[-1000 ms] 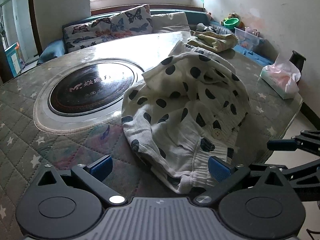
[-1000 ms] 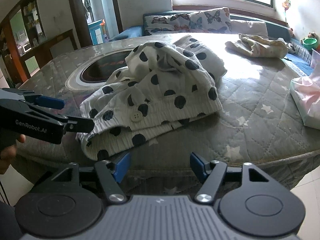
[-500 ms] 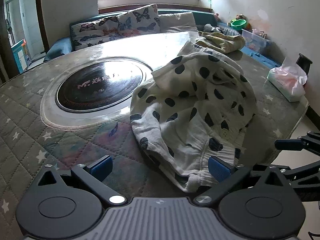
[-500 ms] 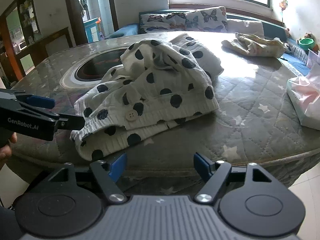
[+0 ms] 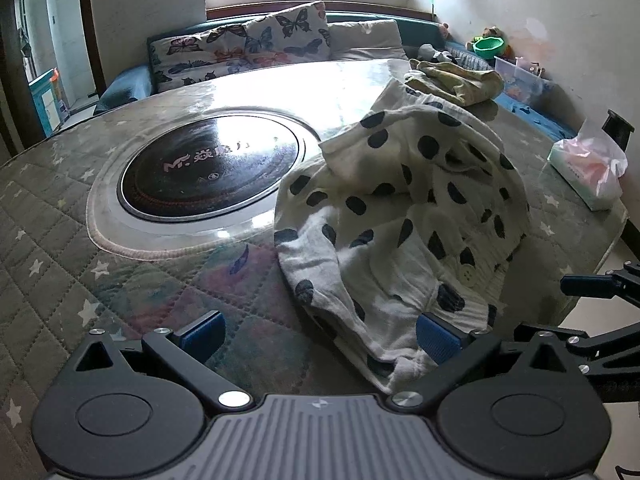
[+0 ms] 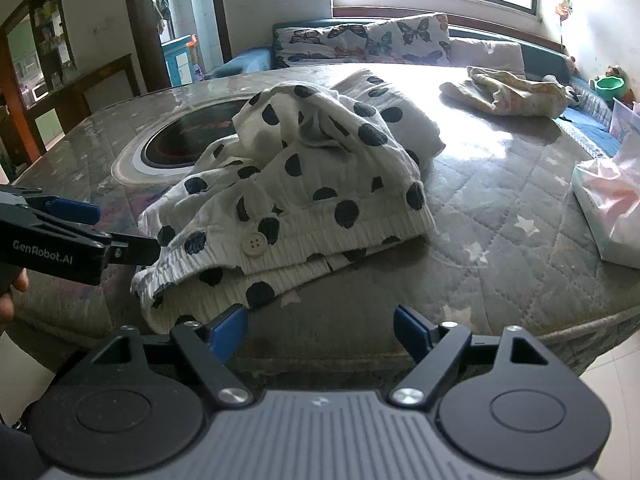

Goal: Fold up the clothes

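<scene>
garment: white polka-dot garment lies crumpled on the quilted worktop, near the front edge, waistband with a cream button facing the grippers
left gripper: fingers wide apart, holding nothing; right blue fingertip just beside the waistband hem, contact unclear
right gripper: fingers spread wide, empty, low at the worktop edge; left fingertip close under the overhanging hem
second garment: yellowish cloth bunched at the far side, well apart from the dotted one
inset: dark round glass plate in the worktop, dotted fabric just beside its rim
containers: tissue box wrapped in a thin plastic bag at the right edge; green bowl beyond the worktop, contents not visible
</scene>
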Motion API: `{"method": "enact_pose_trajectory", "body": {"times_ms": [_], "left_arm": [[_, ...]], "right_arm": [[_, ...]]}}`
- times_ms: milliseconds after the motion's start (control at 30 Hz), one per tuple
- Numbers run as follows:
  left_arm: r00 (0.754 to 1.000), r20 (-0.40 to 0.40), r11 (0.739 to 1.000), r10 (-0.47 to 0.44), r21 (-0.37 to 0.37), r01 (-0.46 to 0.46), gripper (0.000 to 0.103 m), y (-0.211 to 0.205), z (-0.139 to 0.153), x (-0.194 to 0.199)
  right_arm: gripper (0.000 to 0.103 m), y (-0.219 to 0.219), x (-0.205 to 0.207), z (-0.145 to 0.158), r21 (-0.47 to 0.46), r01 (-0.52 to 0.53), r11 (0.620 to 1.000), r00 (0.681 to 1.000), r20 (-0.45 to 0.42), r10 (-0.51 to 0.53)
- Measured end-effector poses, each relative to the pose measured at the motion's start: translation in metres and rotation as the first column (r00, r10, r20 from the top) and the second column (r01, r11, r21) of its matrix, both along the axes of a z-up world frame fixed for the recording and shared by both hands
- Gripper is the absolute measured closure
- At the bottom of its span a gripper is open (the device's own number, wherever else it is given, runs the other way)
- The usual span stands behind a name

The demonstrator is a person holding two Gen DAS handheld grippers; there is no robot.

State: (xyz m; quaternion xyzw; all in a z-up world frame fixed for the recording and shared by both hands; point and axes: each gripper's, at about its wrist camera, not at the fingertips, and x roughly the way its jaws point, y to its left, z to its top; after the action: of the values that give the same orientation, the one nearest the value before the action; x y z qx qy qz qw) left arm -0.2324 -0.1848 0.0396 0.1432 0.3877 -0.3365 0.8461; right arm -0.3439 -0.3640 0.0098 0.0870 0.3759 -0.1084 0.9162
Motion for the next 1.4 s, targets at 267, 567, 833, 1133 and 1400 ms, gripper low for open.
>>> {"method": "enact_pose_trajectory", "body": {"times_ms": [267,567,833,1133,1400], "left_arm": [[1.0,0.004,1.0,0.007,0.005,-0.007,0.0,-0.006,0.004,0.015],[0.999,-0.023,0.999,0.041,0.014,-0.04,0.0,-0.014,0.004,0.039],[1.0,-0.007,1.0,0.024,0.013,-0.024,0.0,-0.028,0.003,0.058],[0.999,0.029,1.0,-0.014,0.004,0.014,0.005,-0.041,-0.001,0.072],[0.999,0.031,1.0,-0.031,0.001,0.031,0.015,-0.048,-0.006,0.084]], "right_arm": [[0.021,-0.005,0.015,0.011,-0.022,-0.015,1.0,1.0,0.017,0.016],[0.021,-0.01,0.04,0.025,-0.054,-0.04,0.998,0.998,0.042,0.042],[0.021,-0.014,0.06,0.036,-0.1,-0.047,0.994,0.996,0.066,0.054],[0.022,-0.01,0.093,0.053,-0.201,-0.083,0.976,0.988,0.109,0.106],[0.032,-0.022,0.105,0.059,-0.247,-0.088,0.965,0.985,0.125,0.122]]}}
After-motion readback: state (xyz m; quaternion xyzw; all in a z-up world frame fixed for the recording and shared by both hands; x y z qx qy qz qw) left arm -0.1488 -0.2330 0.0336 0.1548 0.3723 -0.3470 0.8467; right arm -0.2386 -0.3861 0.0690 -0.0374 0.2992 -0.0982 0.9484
